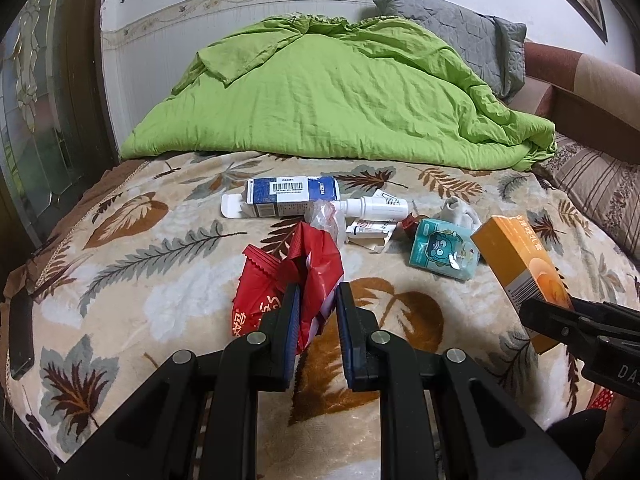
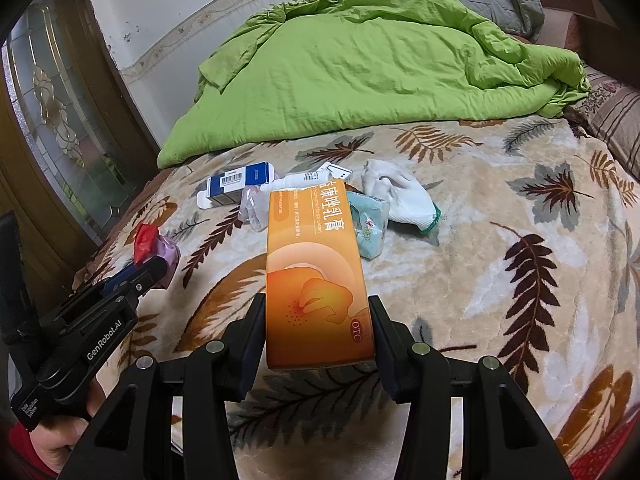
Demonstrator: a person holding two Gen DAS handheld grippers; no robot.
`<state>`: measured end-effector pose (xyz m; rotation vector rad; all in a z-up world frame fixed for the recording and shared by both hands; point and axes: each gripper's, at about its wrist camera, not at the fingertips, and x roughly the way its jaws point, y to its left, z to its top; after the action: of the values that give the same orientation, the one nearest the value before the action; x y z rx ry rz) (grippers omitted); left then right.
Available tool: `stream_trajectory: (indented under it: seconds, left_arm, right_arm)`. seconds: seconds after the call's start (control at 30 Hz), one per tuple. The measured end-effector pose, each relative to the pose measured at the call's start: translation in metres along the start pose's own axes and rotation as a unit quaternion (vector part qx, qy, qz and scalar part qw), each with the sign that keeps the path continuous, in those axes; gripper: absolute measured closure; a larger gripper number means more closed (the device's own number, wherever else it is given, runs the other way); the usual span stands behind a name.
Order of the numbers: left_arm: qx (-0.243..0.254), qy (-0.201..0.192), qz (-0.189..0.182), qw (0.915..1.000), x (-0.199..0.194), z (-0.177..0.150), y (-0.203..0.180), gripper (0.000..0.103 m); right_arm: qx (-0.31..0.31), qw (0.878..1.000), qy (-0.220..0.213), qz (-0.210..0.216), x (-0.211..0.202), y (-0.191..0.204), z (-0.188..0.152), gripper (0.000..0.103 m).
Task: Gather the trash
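My left gripper (image 1: 318, 292) is shut on a crumpled red plastic bag (image 1: 280, 280) and holds it over the leaf-patterned blanket; it also shows in the right wrist view (image 2: 150, 240). My right gripper (image 2: 318, 308) is shut on a long orange medicine box (image 2: 316, 276), which also shows at the right of the left wrist view (image 1: 520, 268). Beyond lie a blue and white box (image 1: 288, 194), a white spray bottle (image 1: 374, 206), a clear plastic wrapper (image 1: 324, 216), a teal tissue pack (image 1: 442, 248) and a white glove (image 2: 400, 196).
A green quilt (image 1: 340, 92) is heaped at the back of the bed, with a grey pillow (image 1: 460, 36) behind it. A glass-panelled door (image 1: 32, 120) stands at the left. A striped cushion (image 1: 600, 192) lies at the right edge.
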<state>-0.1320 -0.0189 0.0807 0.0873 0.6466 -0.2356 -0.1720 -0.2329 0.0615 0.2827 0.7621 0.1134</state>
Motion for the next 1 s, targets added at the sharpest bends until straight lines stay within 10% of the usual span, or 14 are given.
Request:
stream_trajectory:
  seconds: [1.0]
  left_arm:
    - [-0.006,-0.003,-0.008,1.0000,-0.0020,0.0000,0.0031,0.086]
  right_arm:
    - [-0.005,1.000,0.002,-0.012,0.0013,-0.0001,-0.0007,0.051]
